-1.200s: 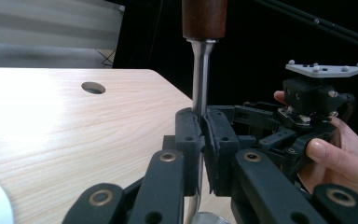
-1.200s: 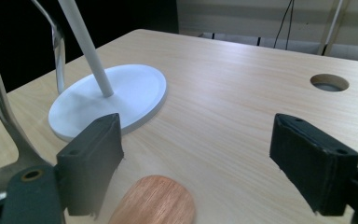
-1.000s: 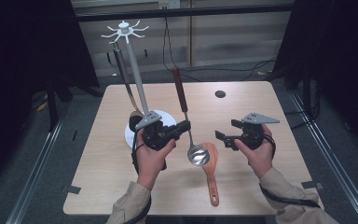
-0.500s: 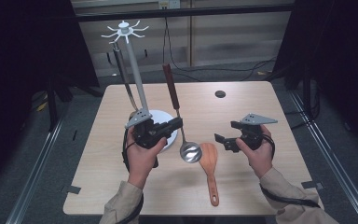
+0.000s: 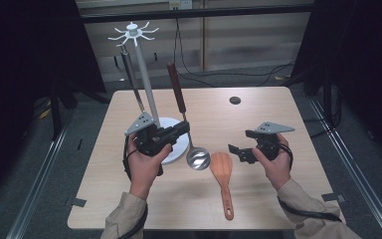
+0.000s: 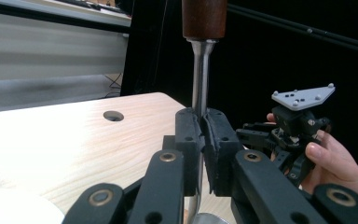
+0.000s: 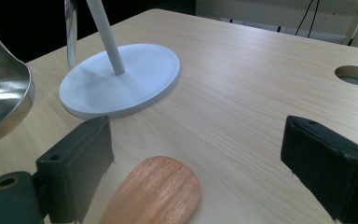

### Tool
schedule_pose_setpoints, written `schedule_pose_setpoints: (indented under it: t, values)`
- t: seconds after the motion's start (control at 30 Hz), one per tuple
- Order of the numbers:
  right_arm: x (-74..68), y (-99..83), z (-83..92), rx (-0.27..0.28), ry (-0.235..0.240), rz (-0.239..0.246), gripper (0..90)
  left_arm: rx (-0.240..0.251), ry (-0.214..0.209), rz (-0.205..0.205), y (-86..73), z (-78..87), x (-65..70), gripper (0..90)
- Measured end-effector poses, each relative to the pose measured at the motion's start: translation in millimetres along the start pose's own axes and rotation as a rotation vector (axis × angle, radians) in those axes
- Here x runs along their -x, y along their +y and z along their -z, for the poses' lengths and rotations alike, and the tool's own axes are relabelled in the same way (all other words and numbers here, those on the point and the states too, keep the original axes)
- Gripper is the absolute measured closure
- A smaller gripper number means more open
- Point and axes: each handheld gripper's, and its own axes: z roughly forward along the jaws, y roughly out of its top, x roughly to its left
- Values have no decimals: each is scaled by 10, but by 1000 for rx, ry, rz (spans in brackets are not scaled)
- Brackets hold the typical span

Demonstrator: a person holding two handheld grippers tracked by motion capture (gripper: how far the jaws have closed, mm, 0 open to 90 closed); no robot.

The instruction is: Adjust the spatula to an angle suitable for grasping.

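My left gripper is shut on the metal shaft of a ladle, held upright with its brown handle up and its shiny bowl just above the table. In the left gripper view the pads pinch the shaft. A wooden spatula lies flat right of the ladle bowl. My right gripper hovers open just right of the spatula blade. Its jaws have just been opening, and the pads press on nothing.
A white utensil stand with hooks on top rises from a round base behind my left hand. Another long utensil hangs from it. A round cable hole sits at the table's far side. Dark curtains flank the table.
My left hand has carried the ladle left and a little up, towards the stand. The bowl has moved away from the spatula. The right hand has stayed put.
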Motion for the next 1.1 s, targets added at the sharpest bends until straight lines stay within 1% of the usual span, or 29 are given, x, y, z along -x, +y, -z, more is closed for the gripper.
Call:
schedule_pose_setpoints:
  t: [0.03, 0.07, 0.13, 0.17, 0.3, 0.33, 0.4, 0.43, 0.57, 0.6, 0.63, 0.67, 0.7, 0.83, 0.87, 0.9, 0.97, 1.0, 1.07, 1.1]
  values:
    - [-1, 0, 0, -1, 2, 0, 87, 5, -1, 4, 3, 4, 1, 851]
    - [-2, -1, 0, -1, 3, 1, 87, 2, 4, -2, 13, 17, -7, 851]
    - [-4, -2, -1, -1, 5, 4, 87, 12, -4, 2, 27, 26, -7, 851]
    - [-7, -2, -4, 1, 7, 1, 87, 13, 0, -4, 42, 38, -10, 851]
    - [-8, -5, -9, -4, 10, 8, 86, 31, 8, 1, 88, 72, -24, 851]
    - [-10, -5, -10, -3, 9, 4, 87, 39, 0, 7, 100, 76, -28, 851]
    - [-8, -7, -14, -4, 14, 9, 87, 38, 10, -4, 125, 105, -48, 851]
    - [-8, -9, -15, -3, 13, 11, 86, 46, 7, 10, 136, 107, -45, 851]
    - [-13, -12, -18, -8, 16, 9, 87, 51, 15, -3, 175, 145, -84, 851]
    - [-14, -12, -19, -8, 17, 8, 87, 58, 15, 3, 185, 149, -89, 851]
    - [-15, -12, -20, -8, 17, 7, 87, 55, 25, -5, 194, 165, -100, 851]
    - [-16, -12, -21, -8, 17, 9, 86, 60, 19, -9, 203, 177, -111, 851]
    - [-16, -13, -21, -9, 16, 9, 87, 70, 24, 2, 214, 184, -107, 851]
    - [-17, -14, -22, -10, 19, 10, 87, 92, 25, 4, 255, 216, -121, 851]
    - [-20, -13, -23, -9, 18, 6, 87, 94, 28, 4, 266, 223, -128, 851]
    - [-19, -14, -23, -12, 20, 12, 86, 91, 28, -3, 275, 230, -138, 851]
    - [-20, -14, -24, -12, 22, 12, 86, 109, 33, 14, 298, 233, -145, 851]
    - [-22, -13, -24, -11, 20, 9, 87, 104, 35, 4, 310, 243, -159, 851]
    - [-19, -14, -23, -11, 22, 12, 86, 107, 37, 1, 336, 255, -174, 850]
    - [-19, -15, -23, -11, 22, 12, 87, 113, 37, 5, 349, 257, -182, 850]
